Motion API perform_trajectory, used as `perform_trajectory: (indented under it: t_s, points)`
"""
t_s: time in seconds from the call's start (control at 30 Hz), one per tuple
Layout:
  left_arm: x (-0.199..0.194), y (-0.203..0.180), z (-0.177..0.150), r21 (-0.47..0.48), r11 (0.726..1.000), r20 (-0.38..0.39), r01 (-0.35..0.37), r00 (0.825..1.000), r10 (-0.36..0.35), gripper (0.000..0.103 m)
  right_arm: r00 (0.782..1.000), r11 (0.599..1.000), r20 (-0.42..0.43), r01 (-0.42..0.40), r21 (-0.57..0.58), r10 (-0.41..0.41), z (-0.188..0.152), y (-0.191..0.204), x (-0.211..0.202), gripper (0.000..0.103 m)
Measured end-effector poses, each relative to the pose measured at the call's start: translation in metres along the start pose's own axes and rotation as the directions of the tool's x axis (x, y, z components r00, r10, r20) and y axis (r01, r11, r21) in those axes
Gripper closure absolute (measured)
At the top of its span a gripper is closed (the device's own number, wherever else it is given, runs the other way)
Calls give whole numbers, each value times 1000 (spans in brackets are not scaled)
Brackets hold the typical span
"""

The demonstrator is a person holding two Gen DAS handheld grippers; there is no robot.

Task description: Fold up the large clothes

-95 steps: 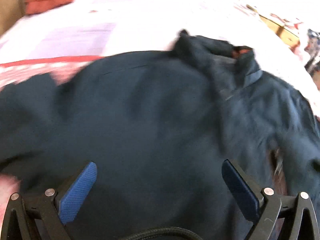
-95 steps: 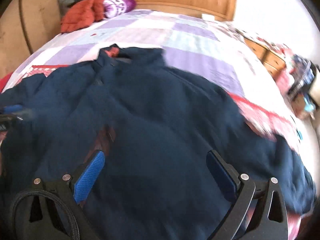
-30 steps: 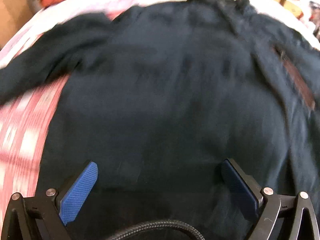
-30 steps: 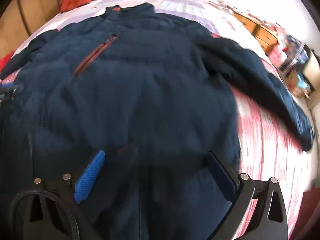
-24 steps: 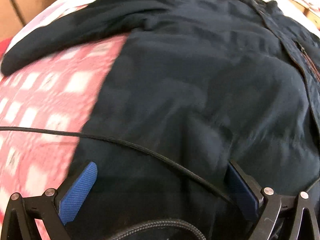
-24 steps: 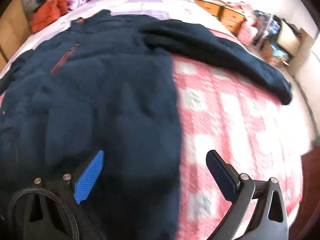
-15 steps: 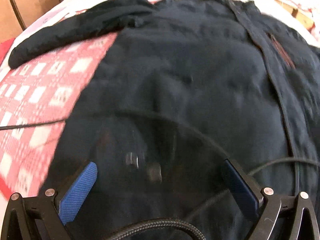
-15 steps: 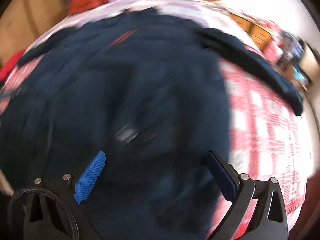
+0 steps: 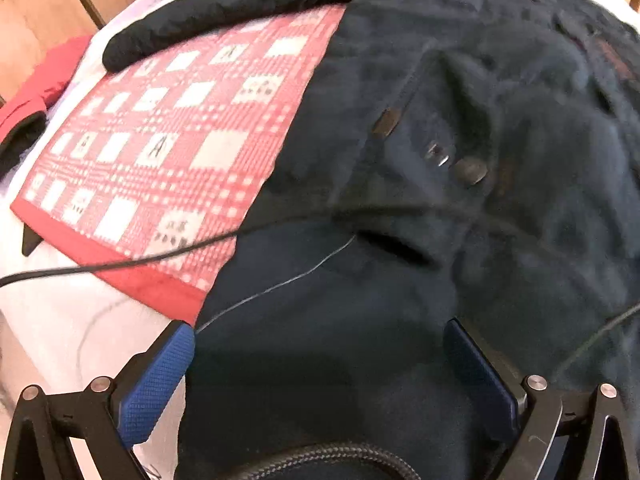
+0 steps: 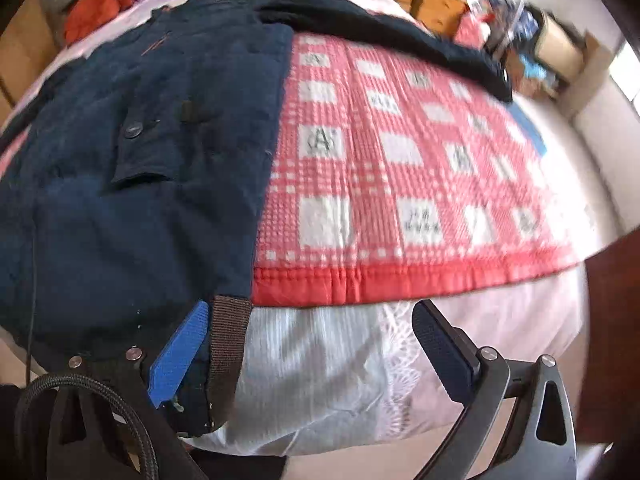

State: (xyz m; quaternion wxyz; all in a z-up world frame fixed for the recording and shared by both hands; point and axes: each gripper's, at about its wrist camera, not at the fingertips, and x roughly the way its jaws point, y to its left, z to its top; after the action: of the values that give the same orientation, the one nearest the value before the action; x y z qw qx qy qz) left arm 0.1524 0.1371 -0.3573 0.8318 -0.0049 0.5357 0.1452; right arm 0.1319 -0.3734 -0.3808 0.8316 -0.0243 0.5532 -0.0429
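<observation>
A large dark navy jacket (image 9: 460,160) lies spread face up on the bed, sleeves stretched out to both sides; it also shows in the right wrist view (image 10: 140,152). My left gripper (image 9: 320,360) is open and empty, low over the jacket's hem at its left bottom corner. My right gripper (image 10: 312,344) is open and empty at the jacket's right bottom corner, where a brown strap (image 10: 226,344) hangs beside the left fingertip (image 10: 180,356). The left sleeve (image 9: 224,12) and the right sleeve (image 10: 384,36) lie on the blanket.
A red and white checked blanket (image 10: 400,160) covers the bed over a white sheet (image 10: 328,380). Black cables (image 9: 120,260) cross the jacket. A red garment (image 9: 44,80) lies at the left edge. Orange clothes (image 10: 96,8) and cluttered wooden drawers (image 10: 432,4) are beyond.
Both grippers have pulled back down the jacket from near the collar to its bottom hem and apart toward its two corners. The bed's foot edge has come into view.
</observation>
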Motion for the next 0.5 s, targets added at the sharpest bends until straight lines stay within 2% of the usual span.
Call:
perform_trajectory:
  t_s: [0.13, 0.2, 0.3, 0.4, 0.5]
  points:
    - [-23, -19, 12, 13, 998, 42, 64, 997, -64, 1, 995, 995, 27, -94, -20, 94, 19, 24, -16, 0]
    - [-26, -36, 17, 33, 995, 36, 94, 995, -95, 1, 988, 982, 8, -154, -112, 156, 18, 51, -15, 0]
    - [-29, -56, 27, 54, 989, 29, 137, 990, -138, 1, 988, 962, -25, -154, -227, 153, 14, 76, -8, 0]
    - [-39, -82, 41, 111, 981, 38, 161, 985, -167, 1, 992, 983, -40, -124, -137, 119, 18, 53, -2, 0]
    - [-52, -111, 63, 164, 969, 66, 186, 978, -199, 1, 998, 998, 16, -58, 19, 58, 47, 4, -11, 0]
